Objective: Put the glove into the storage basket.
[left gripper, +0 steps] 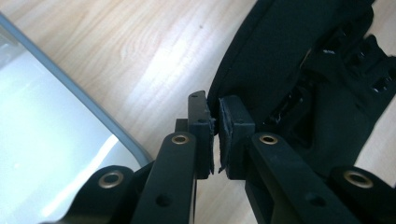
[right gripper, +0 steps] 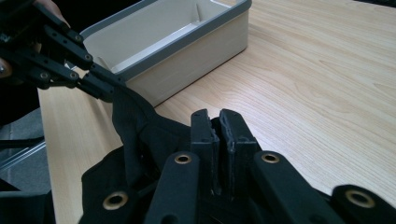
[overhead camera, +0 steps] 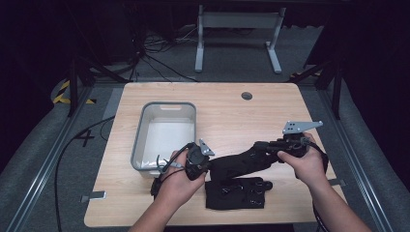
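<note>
1. The left gripper [overhead camera: 202, 162] has its fingers [left gripper: 204, 135] clenched on the edge of a black glove [overhead camera: 239, 162]; in the left gripper view the two pads meet on the thin hem of the fabric.
2. The right gripper [overhead camera: 270, 147] has its fingers [right gripper: 204, 135] pressed together, with dark cloth bunched right behind and below them; it appears to pinch the other end of the same glove.
3. The glove hangs stretched between the two grippers, lifted off the surface [overhead camera: 232, 111] near the front edge, sloping from the person's left hand [overhead camera: 176, 181] up to the right hand [overhead camera: 304, 162].
4. A second black glove [overhead camera: 236, 192] lies flat on the surface just below the stretched one, close to the front edge.
5. A grey bin [overhead camera: 165, 135] with a pale inside stands just beside the left gripper, toward the left edge; its near right corner lies close to the left gripper's fingers.
6. A small dark round hole [overhead camera: 246, 95] sits near the far edge, well apart from everything.
</note>
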